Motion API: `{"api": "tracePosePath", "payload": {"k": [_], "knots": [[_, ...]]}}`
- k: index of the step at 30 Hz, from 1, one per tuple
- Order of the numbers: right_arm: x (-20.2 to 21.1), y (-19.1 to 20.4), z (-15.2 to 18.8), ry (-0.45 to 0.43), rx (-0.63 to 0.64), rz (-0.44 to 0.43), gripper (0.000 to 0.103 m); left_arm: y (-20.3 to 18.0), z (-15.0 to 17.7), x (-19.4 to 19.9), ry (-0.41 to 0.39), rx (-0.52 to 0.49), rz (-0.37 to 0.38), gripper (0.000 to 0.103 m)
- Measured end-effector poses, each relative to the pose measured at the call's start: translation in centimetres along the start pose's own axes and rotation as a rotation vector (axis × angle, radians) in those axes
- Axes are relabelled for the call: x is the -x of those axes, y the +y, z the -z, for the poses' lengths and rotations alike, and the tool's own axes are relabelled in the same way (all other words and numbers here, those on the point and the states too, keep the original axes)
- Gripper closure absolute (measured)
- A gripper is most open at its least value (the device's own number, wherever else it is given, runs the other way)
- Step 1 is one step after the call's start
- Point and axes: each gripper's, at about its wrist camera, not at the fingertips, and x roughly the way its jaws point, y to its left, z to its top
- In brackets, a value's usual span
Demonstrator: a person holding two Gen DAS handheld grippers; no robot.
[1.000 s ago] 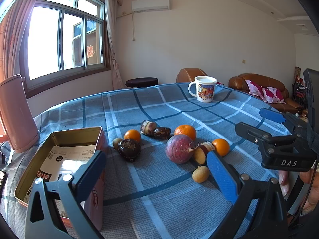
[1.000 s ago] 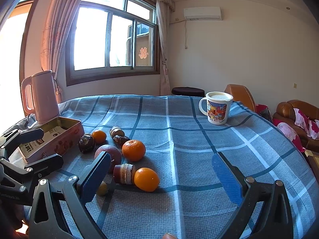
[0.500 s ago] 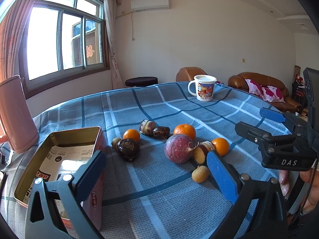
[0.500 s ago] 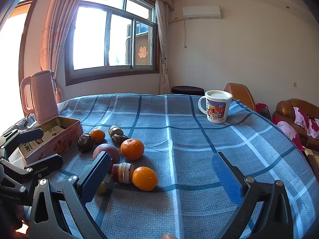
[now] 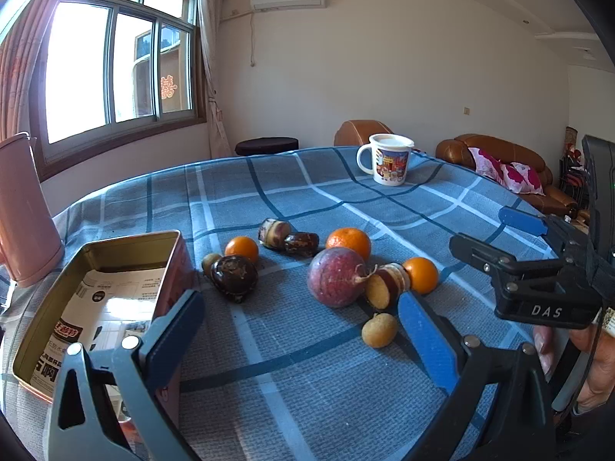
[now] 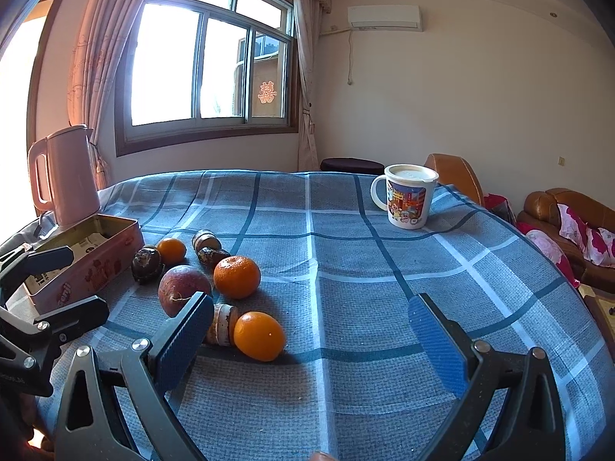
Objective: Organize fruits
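both grippers (image 5: 303, 330) (image 6: 311, 334) gape empty; mug (image 6: 409, 198) and kettle (image 6: 67, 176) flank the fruit (image 6: 236, 276)

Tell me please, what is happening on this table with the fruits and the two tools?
A person holds a gripper in each hand above a blue checked tablecloth. Both the left gripper and the right gripper are open and hold nothing. The fruits lie loose on the cloth: three oranges, among them the nearest orange, a large purple fruit and some smaller pieces. The open tin box beside them contains only printed paper, no fruit yet.
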Motion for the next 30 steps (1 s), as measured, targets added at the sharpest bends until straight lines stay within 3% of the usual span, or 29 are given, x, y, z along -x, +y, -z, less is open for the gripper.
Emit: {"api": "tracePosePath", "payload": {"k": [2,4,10,12,14,17,19,21,23,30], "knots": [[-0.2,-0.3,0.1,0.005,-0.004,0.004,0.001,-0.5,0.0,-0.6,0.029,-0.012,0.032,0.001],[-0.5,-0.6,0.3,0.017,-0.013,0.008,0.001,-1.1,-0.1,-1.4,0.073,-0.029,0.059,0.014],[-1.1,-0.7,0.7,0.050,-0.007,-0.002,0.003,-2.7,-0.1,-3.1,0.171,-0.060,0.139,0.031],[-1.2,-0.7,0.7,0.058,-0.004,-0.009,0.008,-3.3,0.0,-3.6,0.201,-0.090,0.158,0.031],[-1.5,-0.8,0.8,0.074,-0.007,-0.025,0.019,-3.7,-0.1,-4.3,0.239,-0.097,0.189,0.035],[-1.8,-0.6,0.9,0.091,-0.009,-0.054,0.023,-3.7,0.1,-5.3,0.301,-0.087,0.221,0.062],[-1.9,-0.3,0.7,0.092,-0.001,-0.069,0.023,-3.6,0.3,-5.5,0.322,-0.079,0.240,0.074],[-2.3,0.0,0.6,0.110,0.004,-0.094,0.026,-3.4,0.3,-5.4,0.322,-0.072,0.248,0.074],[-2.9,0.2,0.5,0.134,0.007,-0.132,0.037,-3.2,0.3,-5.1,0.308,-0.061,0.247,0.075],[-4.5,0.7,0.5,0.212,0.026,-0.187,0.049,-1.3,-0.2,-4.3,0.235,0.009,0.216,0.075]]}}
